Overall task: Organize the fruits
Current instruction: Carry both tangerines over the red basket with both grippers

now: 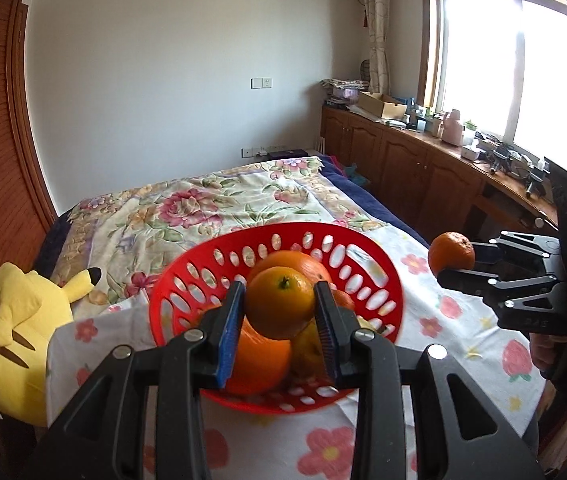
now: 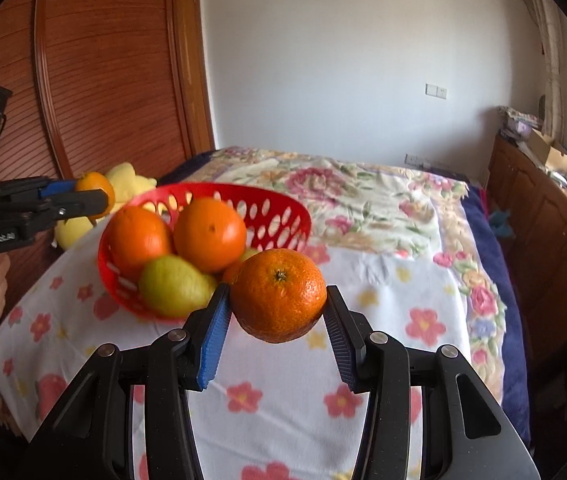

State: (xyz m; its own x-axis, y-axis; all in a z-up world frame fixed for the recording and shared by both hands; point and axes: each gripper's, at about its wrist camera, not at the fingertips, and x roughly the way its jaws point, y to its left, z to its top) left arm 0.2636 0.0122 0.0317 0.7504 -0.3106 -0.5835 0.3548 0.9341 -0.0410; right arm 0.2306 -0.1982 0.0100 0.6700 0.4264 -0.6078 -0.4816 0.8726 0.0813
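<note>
Oranges fill both grippers. In the left wrist view, the left gripper at lower centre is clamped on an orange, held just above the red basket. Behind and below it in the basket lie more fruit: a large orange at lower centre and another behind. At the right edge, the right gripper grips a mandarin, well apart from the basket and above the flowered cloth. A yellow plush sits at lower left.

In the right wrist view, the right gripper at lower centre is closed on the mandarin, stem end facing the camera, beside the near rim of the basket. The basket holds two oranges and a green-yellow fruit, perhaps a lemon. At the left edge, the left gripper pinches its orange just beyond the basket's far side.

Judging by this, the step is carrying fruit, though whether into or out of the basket cannot be told. If in, each next move calls for lowering over a gap in the pile before releasing, lest fruit roll off.

White lettering on the left gripper's body reads roughly "GenRobot.AI"; it is small and blurred.
</note>
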